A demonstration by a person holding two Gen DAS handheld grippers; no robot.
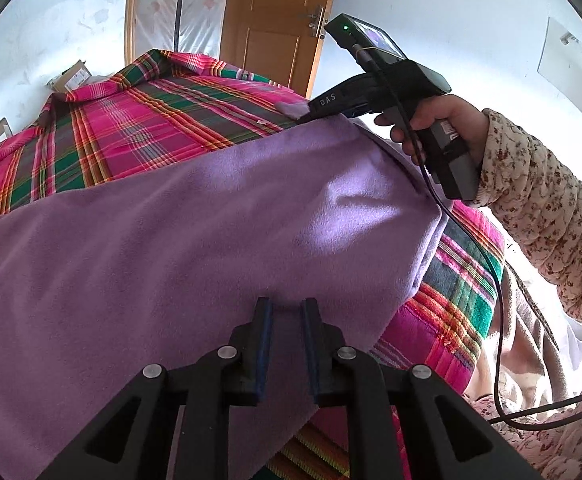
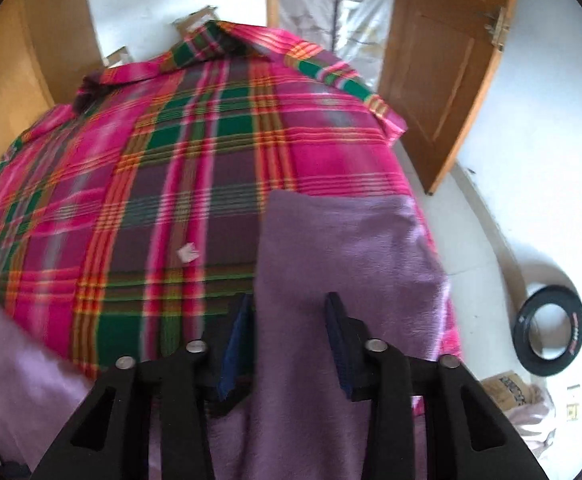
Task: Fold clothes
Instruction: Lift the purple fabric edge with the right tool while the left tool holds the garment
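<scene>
Purple cloth (image 1: 195, 240) spread wide across plaid bed (image 1: 131, 128), long way running claw to claw. Left claw (image 1: 287, 344) pinching near edge. Right claw (image 2: 287, 344) spread over far corner, maybe letting go; blurry there.

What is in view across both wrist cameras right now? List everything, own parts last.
purple garment: one, lilac fleece, spread on the plaid blanket
plaid blanket: one, pink, green and orange, covering the bed
paper scrap: one, white, on the blanket left of the garment
wooden door: one, brown, open behind the bed
black ring: one, on the white floor at right
cardboard boxes: brown, count unclear, beyond the bed
cable: one, black, trailing from the right gripper
left gripper: jaws narrowly parted over garment fabric
right gripper: jaws apart around the garment's corner
right hand: holding the gripper handle
sleeve: cream, floral
</scene>
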